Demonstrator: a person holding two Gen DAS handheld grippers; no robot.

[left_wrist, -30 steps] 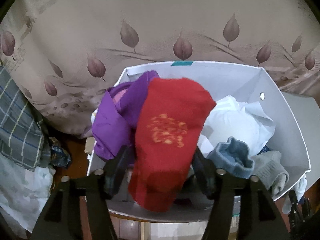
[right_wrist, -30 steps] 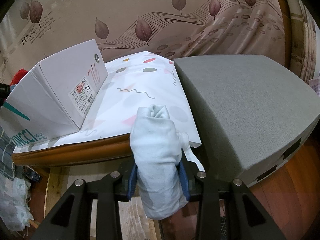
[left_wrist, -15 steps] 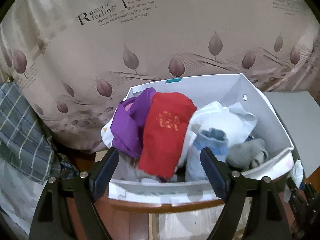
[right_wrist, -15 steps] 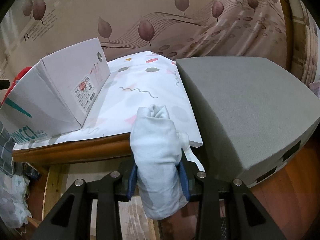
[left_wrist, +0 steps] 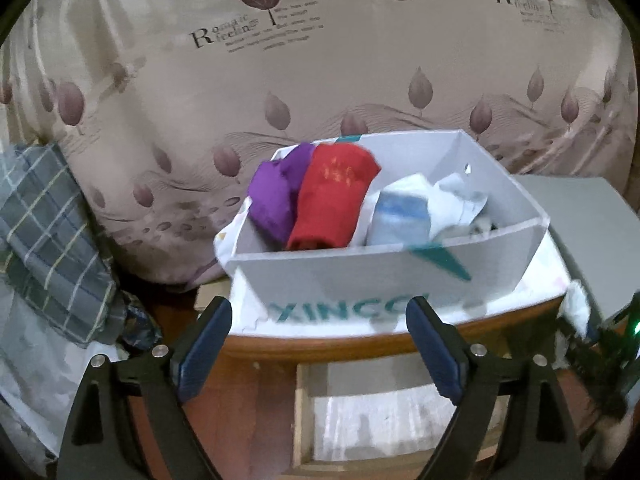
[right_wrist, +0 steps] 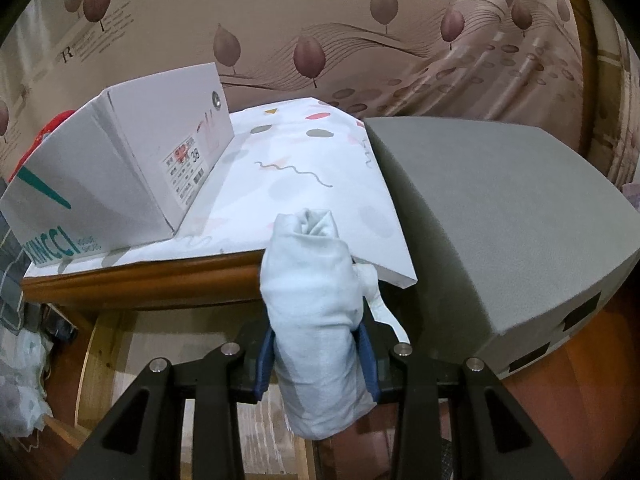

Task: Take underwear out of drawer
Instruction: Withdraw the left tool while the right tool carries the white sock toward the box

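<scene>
Right gripper (right_wrist: 316, 354): clamped on a rolled pale-blue underwear bundle (right_wrist: 316, 304), which stands up between the blue pads; held off the near edge of the table, in front of the patterned white cloth (right_wrist: 320, 168).
Left gripper (left_wrist: 320, 344): jaws wide apart and just been opening; nothing between the pads, with the white shoebox (left_wrist: 360, 276) beyond them.
Pale-blue underwear bundle: outside the box, gripped around its lower middle; judged light, soft and compressible, so a squeeze across the roll's thickest part should hold without slip.
Red underwear roll (left_wrist: 332, 200): inside the white shoebox, leaning against a purple garment (left_wrist: 276, 196); upper end rises above the box rim.
Handling, red roll: judged light, limp cotton, not fragile; likely to unroll if taken by a loose edge, so the exposed upper body is the better hold.
Remaining contents: a light-blue roll (left_wrist: 400, 220) and crumpled white cloth (left_wrist: 448, 200), beside the red roll.
White shoebox: open-topped, serving as the drawer; rests on the patterned white cloth over a wooden table (right_wrist: 140, 284).
Surroundings: a grey block (right_wrist: 500, 216) just beside the cloth; a leaf-print curtain (left_wrist: 320, 60) behind.
</scene>
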